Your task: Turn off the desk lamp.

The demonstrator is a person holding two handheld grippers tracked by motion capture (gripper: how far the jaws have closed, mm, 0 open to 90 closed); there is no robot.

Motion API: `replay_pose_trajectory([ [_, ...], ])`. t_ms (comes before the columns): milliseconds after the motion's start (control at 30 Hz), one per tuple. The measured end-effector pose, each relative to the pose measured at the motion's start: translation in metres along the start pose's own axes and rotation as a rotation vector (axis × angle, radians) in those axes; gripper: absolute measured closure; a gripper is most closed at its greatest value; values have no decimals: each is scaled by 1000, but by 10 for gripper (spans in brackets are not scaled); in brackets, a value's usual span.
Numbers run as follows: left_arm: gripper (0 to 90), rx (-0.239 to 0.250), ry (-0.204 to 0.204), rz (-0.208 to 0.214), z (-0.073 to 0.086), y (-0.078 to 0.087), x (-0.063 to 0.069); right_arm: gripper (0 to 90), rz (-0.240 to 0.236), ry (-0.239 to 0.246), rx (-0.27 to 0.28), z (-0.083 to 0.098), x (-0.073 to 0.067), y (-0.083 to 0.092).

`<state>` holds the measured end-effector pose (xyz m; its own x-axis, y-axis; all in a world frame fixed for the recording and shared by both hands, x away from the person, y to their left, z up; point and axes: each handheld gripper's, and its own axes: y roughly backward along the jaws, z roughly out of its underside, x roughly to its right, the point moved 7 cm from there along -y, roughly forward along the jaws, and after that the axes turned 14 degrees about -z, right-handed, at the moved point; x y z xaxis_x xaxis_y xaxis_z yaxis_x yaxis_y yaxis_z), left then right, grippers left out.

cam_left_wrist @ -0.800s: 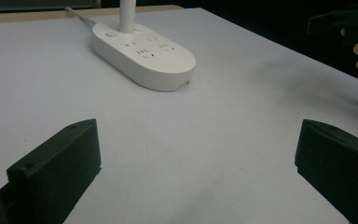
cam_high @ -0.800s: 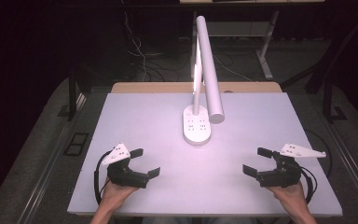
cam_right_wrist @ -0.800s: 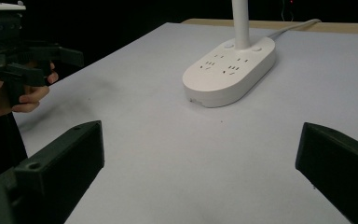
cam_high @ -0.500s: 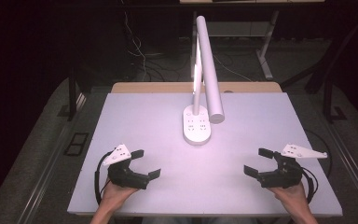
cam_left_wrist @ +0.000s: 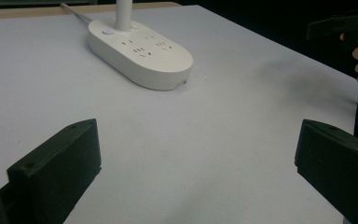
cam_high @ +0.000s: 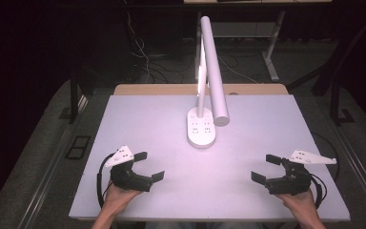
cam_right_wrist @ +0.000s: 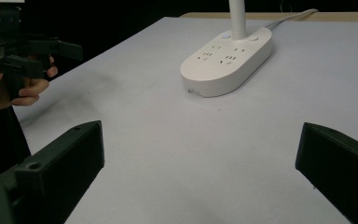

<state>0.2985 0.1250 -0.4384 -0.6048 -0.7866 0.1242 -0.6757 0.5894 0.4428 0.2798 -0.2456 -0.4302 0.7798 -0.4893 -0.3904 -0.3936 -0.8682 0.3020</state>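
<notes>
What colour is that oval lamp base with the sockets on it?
The lamp base is white, or slightly creamy, with small dark socket slots; the left gripper view shows it best.

White lamp base [cam_high: 201, 128] on pale table [cam_high: 138, 119]; both black grippers.

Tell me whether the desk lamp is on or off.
On: the lamp has a bright strip glowing along its arm, lighting the table around its base.

White table [cam_high: 138, 119] under purple light; cables [cam_high: 145, 57] on dark floor behind.
</notes>
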Motion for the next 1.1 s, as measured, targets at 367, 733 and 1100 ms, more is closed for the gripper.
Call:
replay_pose_trajectory([
  [367,0,-30,-14,4,-11,0,-2,9,0,-2,-3,0,1,0],
  [733,0,-57,-35,12,-28,-10,-1,9,-2,0,-9,0,1,-1],
  [1100,0,-70,-28,18,-46,-19,-5,9,-1,2,-9,0,1,0],
])
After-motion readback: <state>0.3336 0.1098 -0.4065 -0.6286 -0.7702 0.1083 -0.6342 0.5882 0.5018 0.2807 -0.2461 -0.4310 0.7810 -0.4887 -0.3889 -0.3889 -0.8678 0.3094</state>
